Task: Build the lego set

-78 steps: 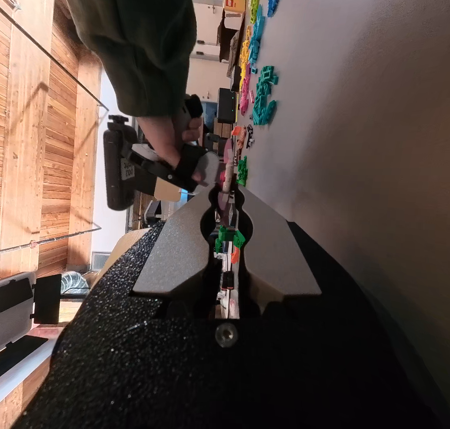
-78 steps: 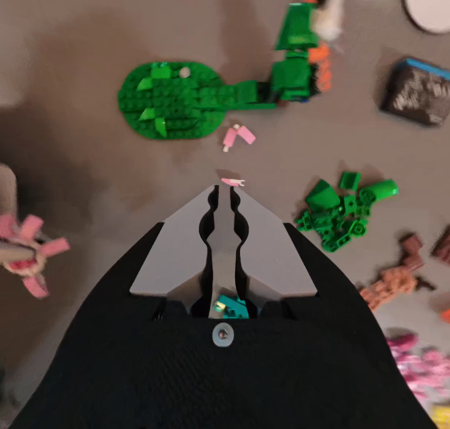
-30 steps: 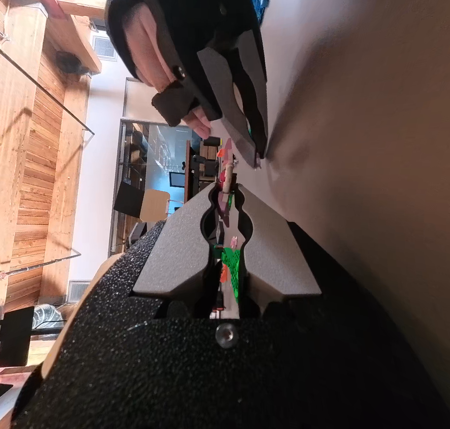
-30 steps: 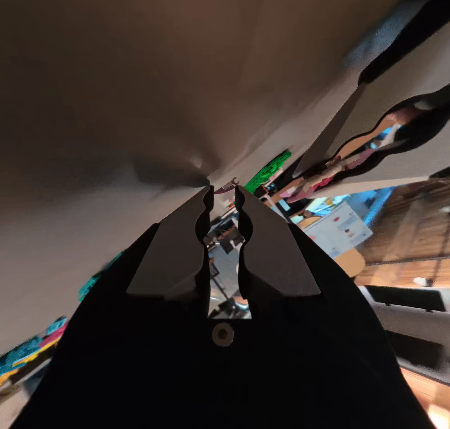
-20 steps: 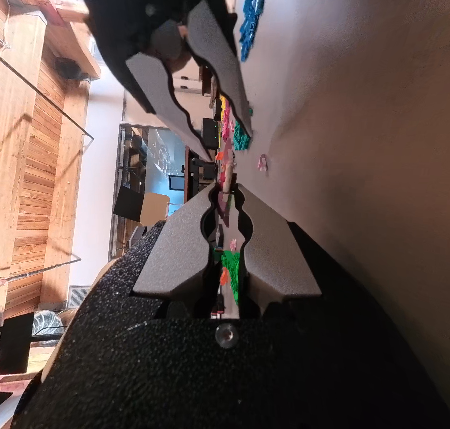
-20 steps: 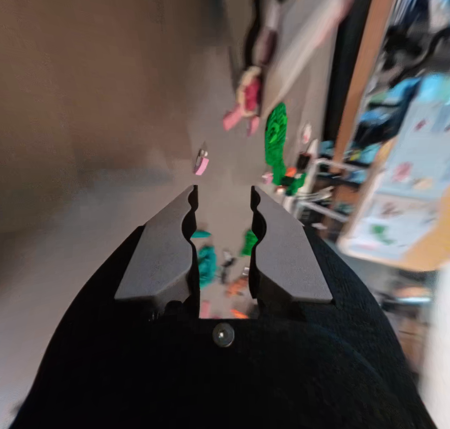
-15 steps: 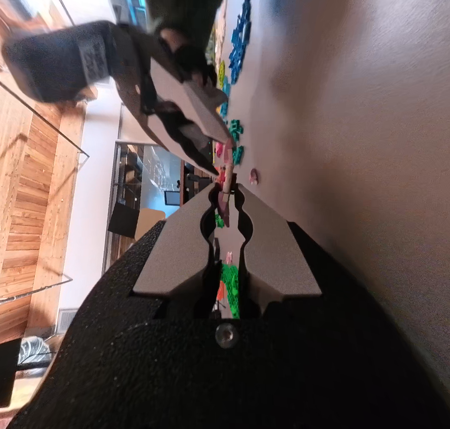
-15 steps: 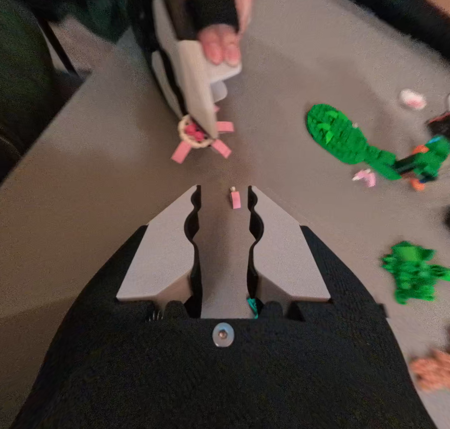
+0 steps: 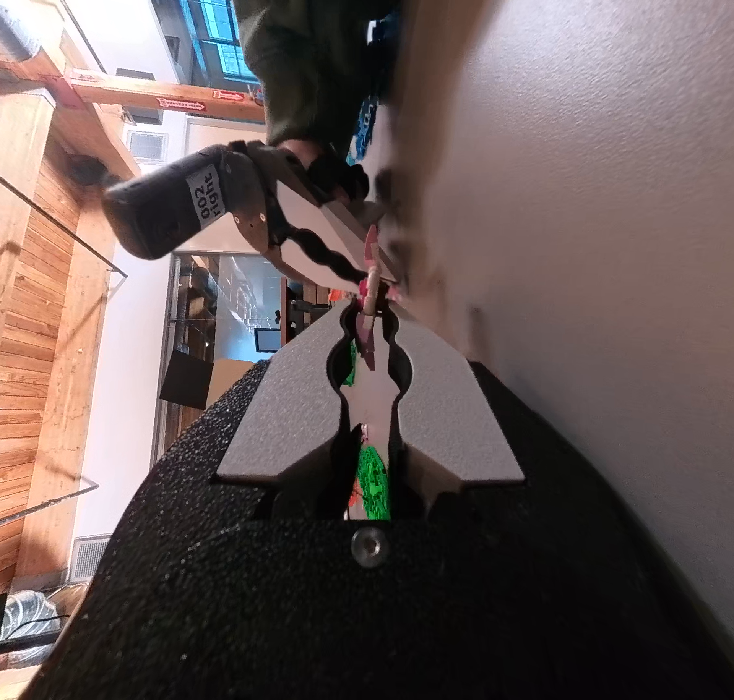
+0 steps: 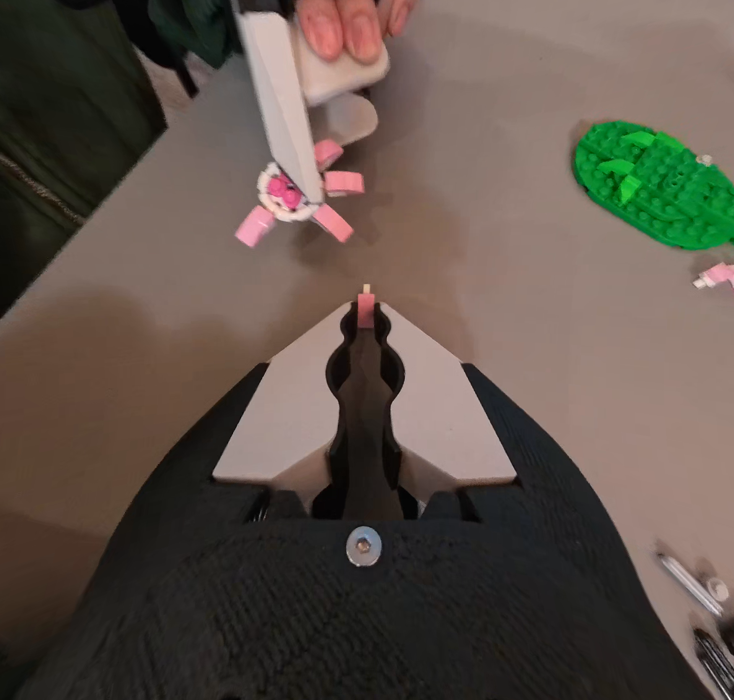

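The flower, a small lego piece with a white ring, a dark pink centre and pale pink petals, is seen in the upper left of the right wrist view, pinched at its rim by the left gripper, whose fingers are pressed together on it. It appears to be held on edge just above the grey table, probably so that its open side is offered for one more petal. In the left wrist view the same flower is found at the frame's centre, between the tips of that gripper.

A single pink petal piece is clamped between the tips of the right gripper, a little below the centre of the right wrist view, with a small pale peg pointing forward. It seems to be held this way so that the peg can be pushed into the flower. The petal lies near the flower but apart from it, lower and to the right in the frame. In the left wrist view the right gripper is seen coming in from the upper left, its tips just beside the flower.

A green plate lies at the right edge, well apart, and a loose pink piece just below it.
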A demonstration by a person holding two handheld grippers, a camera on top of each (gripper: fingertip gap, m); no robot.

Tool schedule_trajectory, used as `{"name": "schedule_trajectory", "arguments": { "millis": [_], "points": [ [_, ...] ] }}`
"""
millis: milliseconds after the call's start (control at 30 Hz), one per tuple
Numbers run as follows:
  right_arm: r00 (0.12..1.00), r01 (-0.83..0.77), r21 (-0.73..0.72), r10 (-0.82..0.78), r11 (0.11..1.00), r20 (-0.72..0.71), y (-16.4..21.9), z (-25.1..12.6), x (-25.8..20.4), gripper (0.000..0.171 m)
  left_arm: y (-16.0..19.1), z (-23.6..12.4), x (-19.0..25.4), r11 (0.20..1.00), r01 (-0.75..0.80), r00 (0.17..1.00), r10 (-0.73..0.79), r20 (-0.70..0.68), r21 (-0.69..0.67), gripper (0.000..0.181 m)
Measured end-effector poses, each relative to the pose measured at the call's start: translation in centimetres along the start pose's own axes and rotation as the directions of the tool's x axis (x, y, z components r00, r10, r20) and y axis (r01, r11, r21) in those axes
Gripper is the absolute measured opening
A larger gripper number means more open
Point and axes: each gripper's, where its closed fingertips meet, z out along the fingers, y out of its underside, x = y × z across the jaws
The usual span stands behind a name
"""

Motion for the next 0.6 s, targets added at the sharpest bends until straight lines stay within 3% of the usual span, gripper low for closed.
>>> {"name": "schedule_trajectory", "arguments": {
  "millis": [33,333,600],
  "points": [
    [1.0,0.013,0.028,-0.014,1.0,0.025,-0.5,-0.1,-0.6,0.007,0.0,0.0,0.1,1.0,-0.003,1.0,0.003,-0.004,0.001,0.008],
    [0.974,0.222,0.056,-0.224,0.973,0.031,-1.8,0.6,-3.4,0.007,-0.6,0.2,1.1,0.999,0.008,0.998,-0.005,-0.069,0.032,0.009],
    [0.979,0.197,0.09,-0.201,0.976,0.038,-1.9,1.1,-3.8,0.007,-0.6,0.2,1.3,0.999,0.034,0.995,-0.03,-0.096,0.033,0.009]
  ]
}}
